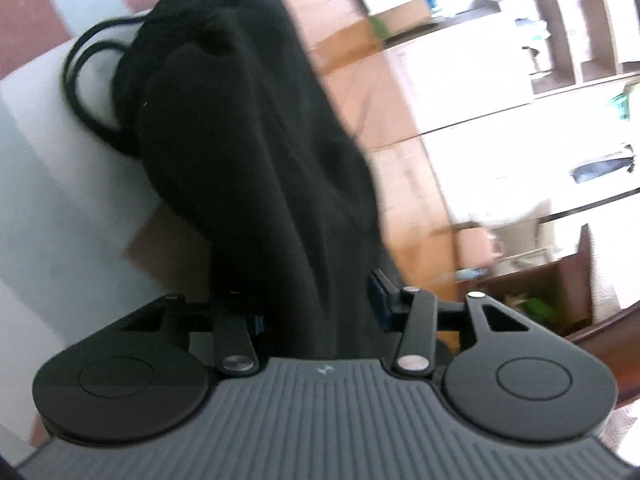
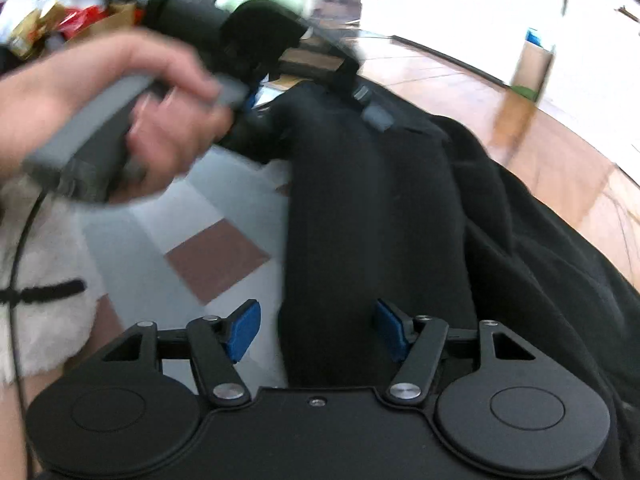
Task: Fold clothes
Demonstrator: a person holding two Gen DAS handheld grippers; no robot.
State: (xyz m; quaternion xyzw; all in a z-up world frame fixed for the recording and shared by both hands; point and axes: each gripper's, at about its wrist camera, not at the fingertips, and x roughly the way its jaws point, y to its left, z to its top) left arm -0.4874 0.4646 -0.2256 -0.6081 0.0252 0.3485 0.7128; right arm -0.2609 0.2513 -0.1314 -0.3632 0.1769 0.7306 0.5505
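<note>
Left wrist view: black garment (image 1: 256, 152), soft, thick and limp, hangs bunched over pale checkered surface (image 1: 52, 184); a cord loop (image 1: 86, 92) trails at its far end. Likely light but floppy; best taken at an edge or hem, not the bulk. Left gripper (image 1: 316, 308) spread wide, cloth running between the jaws; whether it pinches is unclear.

Right wrist view: right gripper (image 2: 316, 330) parted wide, blue pads (image 2: 244, 330) apart, garment (image 2: 376, 216) lying between, not clamped. Opposite, a hand (image 2: 132, 116) holds the other gripper at the cloth's far end.
</note>
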